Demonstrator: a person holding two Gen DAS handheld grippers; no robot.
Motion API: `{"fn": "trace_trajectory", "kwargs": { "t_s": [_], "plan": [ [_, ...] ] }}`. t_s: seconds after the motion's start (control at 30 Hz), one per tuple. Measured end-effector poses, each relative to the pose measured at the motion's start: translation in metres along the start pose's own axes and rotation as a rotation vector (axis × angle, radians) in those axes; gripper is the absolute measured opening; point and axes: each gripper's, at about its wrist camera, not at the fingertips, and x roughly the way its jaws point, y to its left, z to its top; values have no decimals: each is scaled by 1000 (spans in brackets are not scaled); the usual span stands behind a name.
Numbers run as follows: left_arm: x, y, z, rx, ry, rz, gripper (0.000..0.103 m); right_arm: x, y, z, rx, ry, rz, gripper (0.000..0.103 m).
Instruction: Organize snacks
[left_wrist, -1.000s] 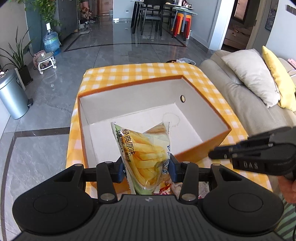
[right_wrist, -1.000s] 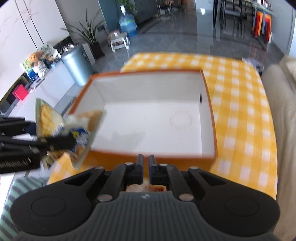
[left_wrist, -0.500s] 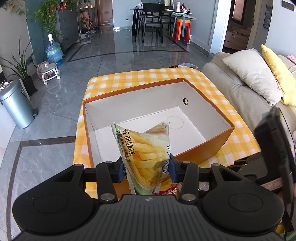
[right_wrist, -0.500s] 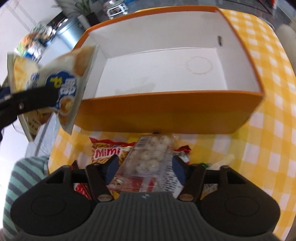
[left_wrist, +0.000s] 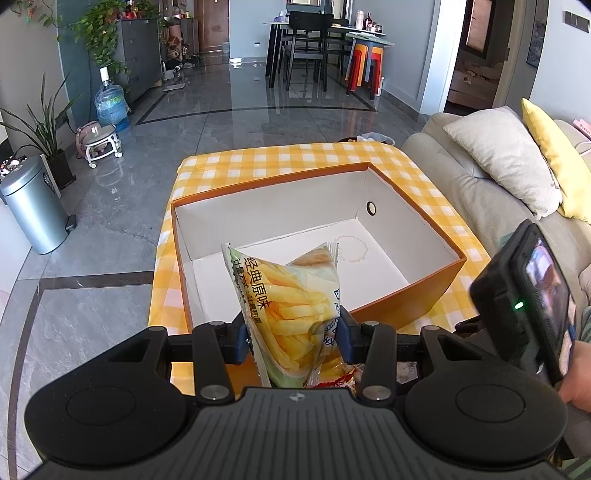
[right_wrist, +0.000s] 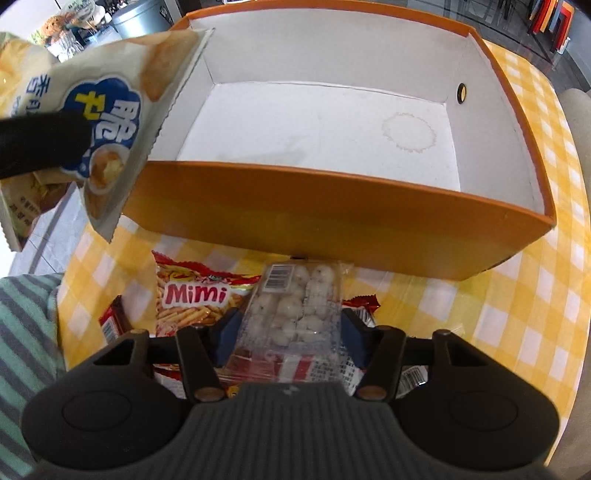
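Observation:
My left gripper (left_wrist: 293, 334) is shut on a bag of potato sticks (left_wrist: 288, 310) and holds it above the near edge of the orange box (left_wrist: 424, 291), whose white inside holds nothing. The same bag (right_wrist: 107, 110) shows at the upper left of the right wrist view. My right gripper (right_wrist: 288, 332) is low over the table in front of the box (right_wrist: 332, 210). Its fingers stand either side of a clear pack of white balls (right_wrist: 295, 306). I cannot tell whether they press on it.
A red Mimi snack bag (right_wrist: 192, 295) and other red wrappers (right_wrist: 110, 321) lie on the yellow checked tablecloth (right_wrist: 517, 295) under my right gripper. A sofa with cushions (left_wrist: 509, 162) stands at the right. A metal bin (left_wrist: 33, 206) stands on the floor at the left.
My right gripper has tilted down from the box to the snack pile and opened around the clear pack. My left gripper still holds the potato stick bag and has drawn back slightly.

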Motion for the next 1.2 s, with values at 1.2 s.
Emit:
{"fn": "trace_trajectory", "kwargs": {
  "t_s": [1.2],
  "plan": [
    [80,23,61,152,281,17,50,-50,-44,94,133,-144,161,53]
  ]
}}
